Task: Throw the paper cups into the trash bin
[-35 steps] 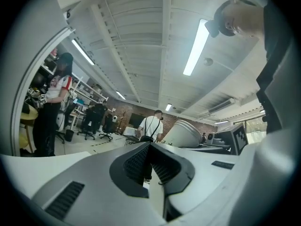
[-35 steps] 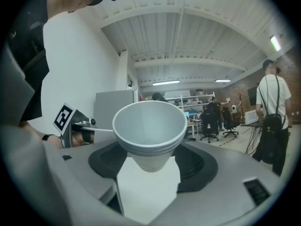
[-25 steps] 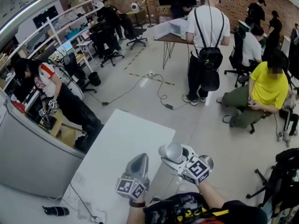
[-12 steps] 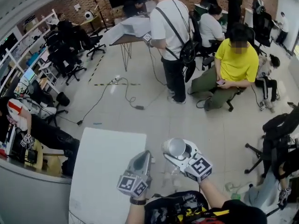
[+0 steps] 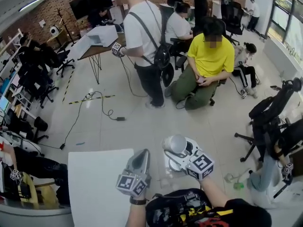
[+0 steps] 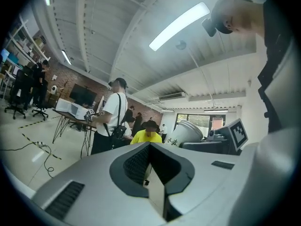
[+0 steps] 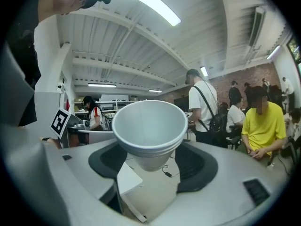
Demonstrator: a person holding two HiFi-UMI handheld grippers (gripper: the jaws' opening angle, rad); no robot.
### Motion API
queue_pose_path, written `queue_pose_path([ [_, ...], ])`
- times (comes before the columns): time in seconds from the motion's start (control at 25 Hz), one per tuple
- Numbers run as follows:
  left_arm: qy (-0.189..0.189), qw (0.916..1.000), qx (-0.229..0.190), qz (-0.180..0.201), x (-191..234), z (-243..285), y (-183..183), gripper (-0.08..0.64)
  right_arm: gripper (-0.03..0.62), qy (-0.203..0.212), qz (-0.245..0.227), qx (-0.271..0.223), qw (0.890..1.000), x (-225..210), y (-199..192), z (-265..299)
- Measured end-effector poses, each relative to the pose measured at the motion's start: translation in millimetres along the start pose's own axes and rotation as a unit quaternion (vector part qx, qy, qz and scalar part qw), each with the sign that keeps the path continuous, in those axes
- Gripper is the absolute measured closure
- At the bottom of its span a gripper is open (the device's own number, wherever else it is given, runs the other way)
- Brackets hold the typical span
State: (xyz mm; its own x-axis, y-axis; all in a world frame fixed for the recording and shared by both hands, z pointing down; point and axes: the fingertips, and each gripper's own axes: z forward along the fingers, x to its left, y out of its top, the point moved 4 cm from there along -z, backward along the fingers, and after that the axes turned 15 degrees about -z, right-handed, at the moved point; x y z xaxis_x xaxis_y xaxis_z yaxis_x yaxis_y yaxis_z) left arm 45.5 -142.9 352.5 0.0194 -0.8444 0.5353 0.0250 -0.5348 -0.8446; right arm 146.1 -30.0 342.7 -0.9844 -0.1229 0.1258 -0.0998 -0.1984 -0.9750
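So the right gripper has its jaws spread fairly wide and clamped on the lower part of a stack of white paper cups. Looks like two nested together, mouth up and tipped a bit back toward the gripper's body, so the long axis is closer to upright than lying flat. The left gripper is just beside it, on the side nearer the white rectangular table, jaws pinched together with nothing in them, basically along for the ride. It sits about over the table's right edge, while the cups are past that edge, over the pale grey floor. Thing is, I can't pick out a trash bin for sure anywhere, not on the table and not on the floor next to it, so which way the cups need to travel from the table is a guess. My read: it's mid-carry and the drop isn't done yet. The right one is the only one loaded, so that's the hand that has to get over the bin. The grip is low on the stack, so the top cup could slip loose if it tilts much.
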Motion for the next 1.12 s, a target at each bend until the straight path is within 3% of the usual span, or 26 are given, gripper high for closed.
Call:
queue_pose_path([
  [0.4,-0.065,0.9961,0.051,-0.034,12.1,22.7,-24.5,0.557,0.264,-0.052,0.029,0.036,0.998,5.5,-23.2,-12.4],
  [0.8,-0.030,0.9904,0.119,-0.064,41.4,92.7,-76.3,0.557,0.264,-0.049,0.077,0.084,0.992,-59.4,-99.2,2.3],
  [1.12,0.007,0.9787,0.196,-0.063,67.3,105.1,-163.4,0.557,0.264,-0.056,0.125,0.148,0.980,-57.5,-215.3,-5.5],
])
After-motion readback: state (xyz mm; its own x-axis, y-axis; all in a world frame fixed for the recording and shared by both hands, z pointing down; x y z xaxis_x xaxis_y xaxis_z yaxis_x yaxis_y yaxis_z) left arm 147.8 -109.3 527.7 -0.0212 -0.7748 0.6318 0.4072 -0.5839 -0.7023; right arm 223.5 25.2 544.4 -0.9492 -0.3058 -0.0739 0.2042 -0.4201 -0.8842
